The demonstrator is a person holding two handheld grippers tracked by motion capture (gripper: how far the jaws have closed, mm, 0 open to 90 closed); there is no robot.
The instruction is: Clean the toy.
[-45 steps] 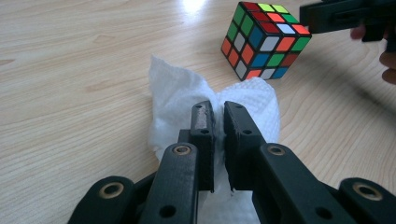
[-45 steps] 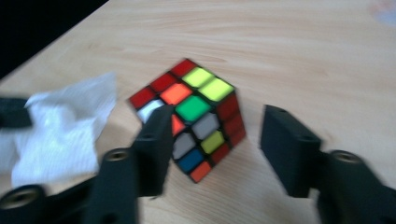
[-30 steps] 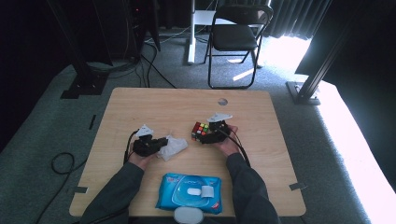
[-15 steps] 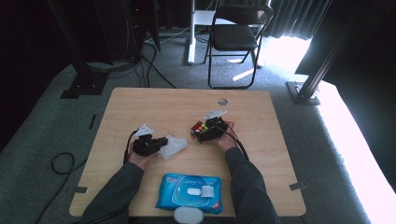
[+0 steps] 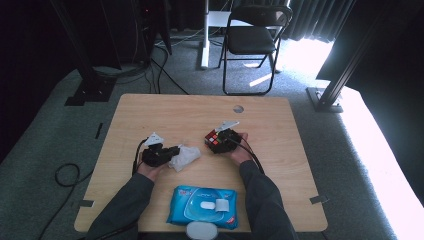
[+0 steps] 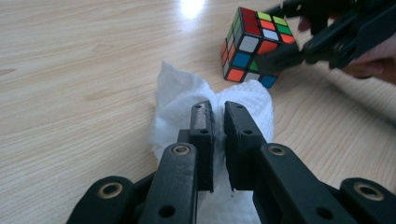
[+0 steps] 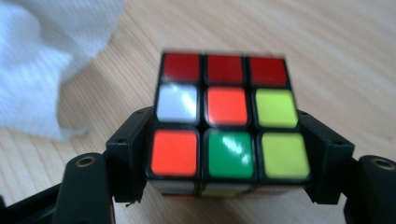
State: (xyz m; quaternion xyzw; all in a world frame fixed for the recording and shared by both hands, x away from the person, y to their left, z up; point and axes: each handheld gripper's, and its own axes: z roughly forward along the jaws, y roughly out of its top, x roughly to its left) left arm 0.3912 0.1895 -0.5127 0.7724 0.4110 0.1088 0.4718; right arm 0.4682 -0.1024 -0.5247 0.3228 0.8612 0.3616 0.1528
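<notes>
1. The wooden surface (image 5: 165,112) carries everything; taking the puzzle cube (image 5: 213,140) near its middle as landmark, the blue wipe packet (image 5: 202,205) lies well apart from the cube, toward the person's edge.
2. The white wipe (image 5: 183,156) sits just beside the cube on its left, bunched up, probably so it can rub the cube.
3. The left tongs (image 5: 174,153) are clenched on the wipe; the left gripper view has the black jaws nearly together with white tissue (image 6: 176,100) pinched between and spreading round them.
4. The right tongs (image 5: 216,144) are grasping the cube, their jaws having just been closing on it. In the right gripper view both jaws press the cube's (image 7: 229,116) sides, likely to steady it for wiping.
5. The high view gives the layout and packet. The left gripper view adds that the wipe's edge nearly meets the cube (image 6: 252,46); whether they touch is unclear. The right gripper view adds the grip at the cube's lower rows.
</notes>
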